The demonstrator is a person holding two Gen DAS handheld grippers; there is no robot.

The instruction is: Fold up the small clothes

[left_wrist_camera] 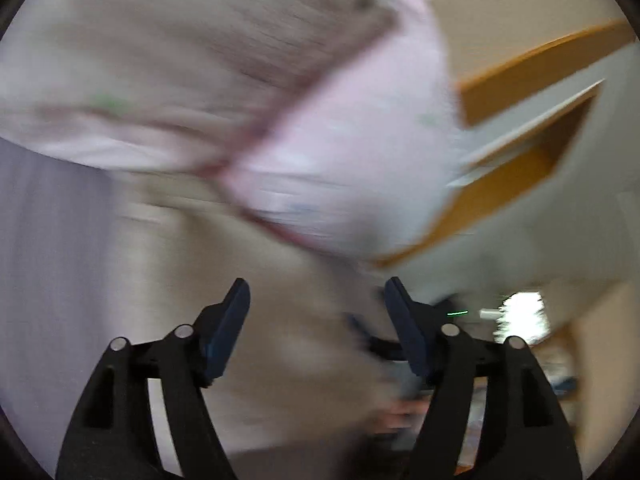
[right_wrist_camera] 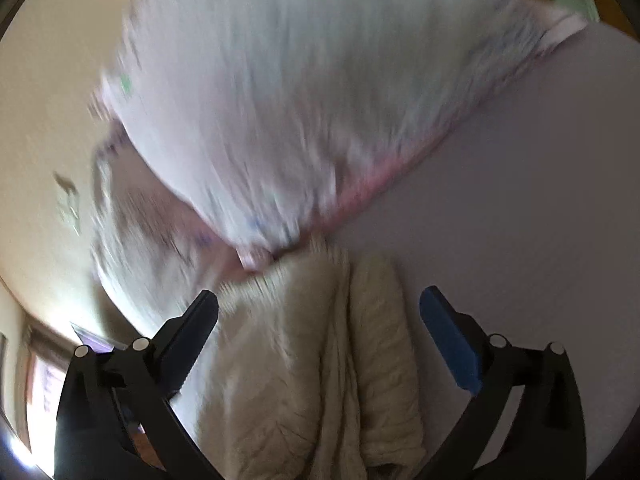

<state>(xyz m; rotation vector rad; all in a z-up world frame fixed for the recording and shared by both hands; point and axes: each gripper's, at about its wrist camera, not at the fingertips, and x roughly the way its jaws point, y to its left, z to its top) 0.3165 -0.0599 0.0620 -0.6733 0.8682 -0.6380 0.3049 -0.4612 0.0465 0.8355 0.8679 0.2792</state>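
Observation:
A pale pink small garment [left_wrist_camera: 320, 148] with a darker pink hem fills the upper part of the left wrist view, blurred by motion. My left gripper [left_wrist_camera: 318, 300] is open and empty below it. In the right wrist view the same pink garment [right_wrist_camera: 300, 100] lies on a lilac surface [right_wrist_camera: 520, 200], its pink-trimmed edge running diagonally. A cream knitted garment [right_wrist_camera: 320, 360] lies bunched below it, between my fingers. My right gripper [right_wrist_camera: 318, 312] is open, its jaws on either side of the cream knit, not closed on it.
A white door with an orange wooden frame [left_wrist_camera: 520, 152] stands to the right in the left wrist view. A bright window [left_wrist_camera: 520, 312] shows low right. Beige wall [right_wrist_camera: 48, 120] with a switch plate is at left in the right wrist view.

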